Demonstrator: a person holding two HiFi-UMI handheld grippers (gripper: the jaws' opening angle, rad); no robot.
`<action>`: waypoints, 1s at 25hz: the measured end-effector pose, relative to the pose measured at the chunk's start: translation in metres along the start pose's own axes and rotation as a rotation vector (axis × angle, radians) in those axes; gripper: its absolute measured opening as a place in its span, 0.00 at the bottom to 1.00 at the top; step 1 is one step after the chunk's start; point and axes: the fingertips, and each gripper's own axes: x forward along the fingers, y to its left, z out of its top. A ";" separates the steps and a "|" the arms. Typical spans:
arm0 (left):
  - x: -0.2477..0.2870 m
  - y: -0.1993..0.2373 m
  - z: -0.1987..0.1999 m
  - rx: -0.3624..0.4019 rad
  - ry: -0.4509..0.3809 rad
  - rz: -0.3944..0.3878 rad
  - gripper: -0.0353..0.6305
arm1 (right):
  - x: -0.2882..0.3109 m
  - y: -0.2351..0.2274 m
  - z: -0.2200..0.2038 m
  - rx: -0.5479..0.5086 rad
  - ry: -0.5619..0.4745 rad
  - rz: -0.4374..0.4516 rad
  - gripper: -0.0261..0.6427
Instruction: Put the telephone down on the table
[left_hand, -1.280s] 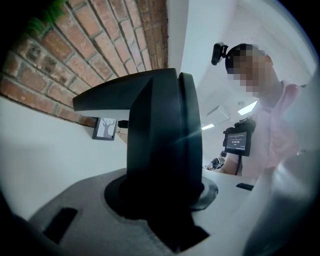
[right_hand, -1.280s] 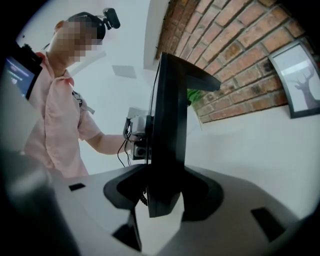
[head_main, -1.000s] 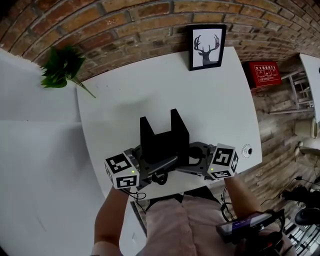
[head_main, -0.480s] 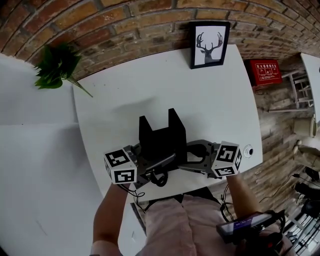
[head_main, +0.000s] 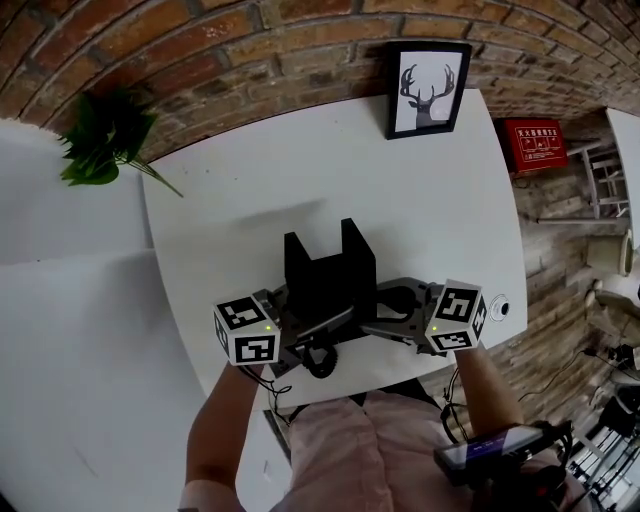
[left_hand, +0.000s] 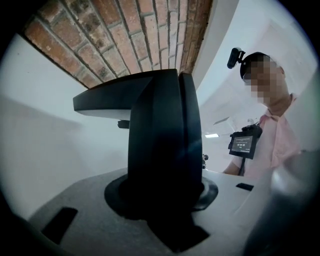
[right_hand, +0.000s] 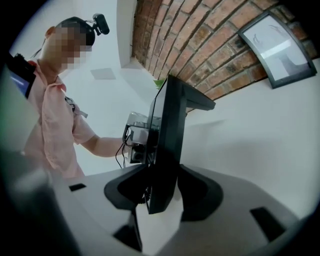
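A black telephone (head_main: 330, 275) with two upright horns is held just over the near part of the white table (head_main: 420, 200). My left gripper (head_main: 300, 325) is shut on the telephone's left side. In the left gripper view the dark body (left_hand: 160, 150) fills the space between the pads (left_hand: 120, 192). My right gripper (head_main: 385, 315) holds the right side. In the right gripper view its jaws have just been closing on the thin black edge (right_hand: 167, 140), and both pads (right_hand: 200, 190) touch it. The telephone's underside is hidden.
A framed deer picture (head_main: 427, 88) leans on the brick wall at the table's far edge. A green plant (head_main: 100, 140) hangs at the far left corner. A small round fitting (head_main: 497, 308) sits near the table's right edge. A red box (head_main: 535, 145) lies beyond it.
The telephone and both grippers have sunk a little toward the table. Both grippers stay on its sides.
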 end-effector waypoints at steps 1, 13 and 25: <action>0.000 0.003 -0.001 -0.009 0.001 0.000 0.30 | 0.001 -0.002 -0.001 0.005 0.005 0.000 0.32; 0.000 0.025 -0.002 -0.103 -0.021 -0.017 0.30 | 0.008 -0.018 -0.003 0.049 0.036 0.012 0.32; 0.002 0.036 -0.003 -0.169 -0.020 -0.014 0.30 | 0.010 -0.026 -0.005 0.100 0.096 -0.021 0.33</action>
